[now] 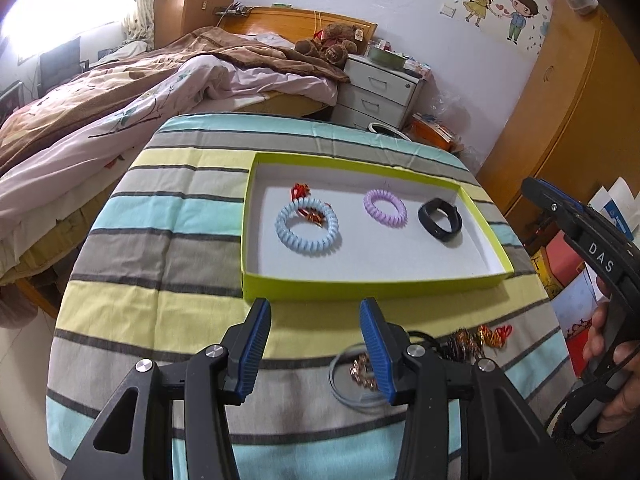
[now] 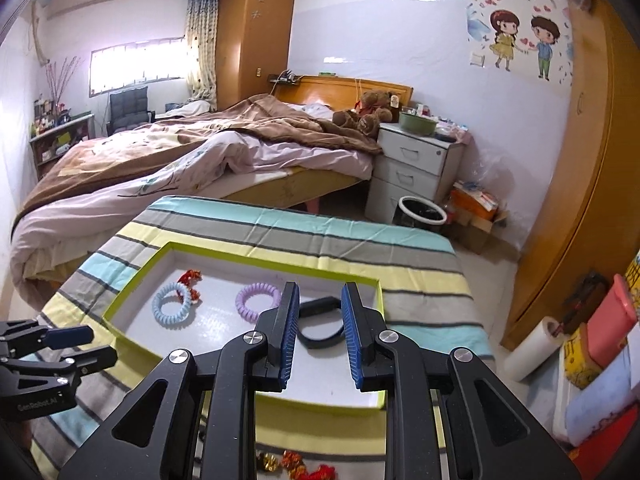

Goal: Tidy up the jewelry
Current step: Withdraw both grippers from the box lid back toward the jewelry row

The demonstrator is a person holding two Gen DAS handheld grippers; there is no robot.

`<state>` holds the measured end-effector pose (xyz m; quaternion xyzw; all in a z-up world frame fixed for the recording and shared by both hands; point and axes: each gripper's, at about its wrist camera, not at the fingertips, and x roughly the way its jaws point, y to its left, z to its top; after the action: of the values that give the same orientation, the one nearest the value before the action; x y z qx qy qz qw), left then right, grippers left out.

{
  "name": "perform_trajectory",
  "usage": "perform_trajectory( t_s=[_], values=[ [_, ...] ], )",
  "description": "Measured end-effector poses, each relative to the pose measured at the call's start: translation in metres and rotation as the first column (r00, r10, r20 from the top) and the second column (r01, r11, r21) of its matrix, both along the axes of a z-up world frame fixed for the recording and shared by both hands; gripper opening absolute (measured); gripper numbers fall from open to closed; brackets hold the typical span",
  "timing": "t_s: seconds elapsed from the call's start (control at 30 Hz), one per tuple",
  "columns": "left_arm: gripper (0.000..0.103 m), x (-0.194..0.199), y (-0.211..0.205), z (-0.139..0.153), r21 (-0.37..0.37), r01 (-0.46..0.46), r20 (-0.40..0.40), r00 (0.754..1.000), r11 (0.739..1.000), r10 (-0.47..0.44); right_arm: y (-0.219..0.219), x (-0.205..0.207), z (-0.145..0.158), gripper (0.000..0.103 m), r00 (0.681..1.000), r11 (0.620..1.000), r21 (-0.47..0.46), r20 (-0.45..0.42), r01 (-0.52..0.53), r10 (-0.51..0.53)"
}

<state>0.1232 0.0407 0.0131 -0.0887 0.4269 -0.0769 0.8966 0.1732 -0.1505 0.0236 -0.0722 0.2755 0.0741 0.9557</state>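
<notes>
A shallow lime-green tray (image 1: 372, 282) (image 2: 132, 288) lies on the striped tablecloth. In it lie a light-blue coil bracelet (image 1: 308, 226) (image 2: 172, 305) over a red-gold ornament (image 1: 301, 191) (image 2: 190, 276), a purple coil bracelet (image 1: 385, 206) (image 2: 257, 301) and a black band (image 1: 440, 219) (image 2: 320, 338). My left gripper (image 1: 316, 308) is open and empty above the cloth, just before the tray's near wall. My right gripper (image 2: 319, 292) is open and empty, hovering over the tray with the black band seen between its fingers. A clear bangle with a gold trinket (image 1: 362, 372) and red-gold trinkets (image 1: 486, 336) (image 2: 296, 462) lie on the cloth near me.
The striped cloth (image 1: 160, 300) covers a small table whose edges fall away on all sides. A bed (image 2: 180, 152) stands behind, a white drawer unit (image 2: 416, 168) and a bin (image 2: 420, 210) at back right, a wooden wardrobe (image 2: 580, 200) and stacked boxes (image 2: 600, 340) at right.
</notes>
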Motion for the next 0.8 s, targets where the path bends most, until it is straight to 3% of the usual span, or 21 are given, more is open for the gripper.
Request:
perform_trajectory(
  t_s=[0.37, 0.6, 0.8],
  values=[
    [0.046, -0.018, -0.009, -0.004, -0.02, 0.035, -0.012, 0.999, 0.999, -0.035, -0.012, -0.027, 0.0, 0.023, 1.0, 1.0, 0.005, 0.009, 0.027, -0.027],
    [0.046, -0.029, -0.006, -0.008, -0.048, 0.041, -0.025, 0.999, 0.998, -0.042, -0.032, -0.041, -0.019, 0.023, 0.996, 0.994, 0.105, -0.082, -0.01, 0.019],
    [0.051, -0.036, 0.001, -0.014, -0.077, 0.039, -0.023, 0.999, 0.996, -0.041, -0.057, -0.051, -0.046, 0.023, 0.983, 0.979, 0.202, -0.181, 0.028, 0.01]
  ],
)
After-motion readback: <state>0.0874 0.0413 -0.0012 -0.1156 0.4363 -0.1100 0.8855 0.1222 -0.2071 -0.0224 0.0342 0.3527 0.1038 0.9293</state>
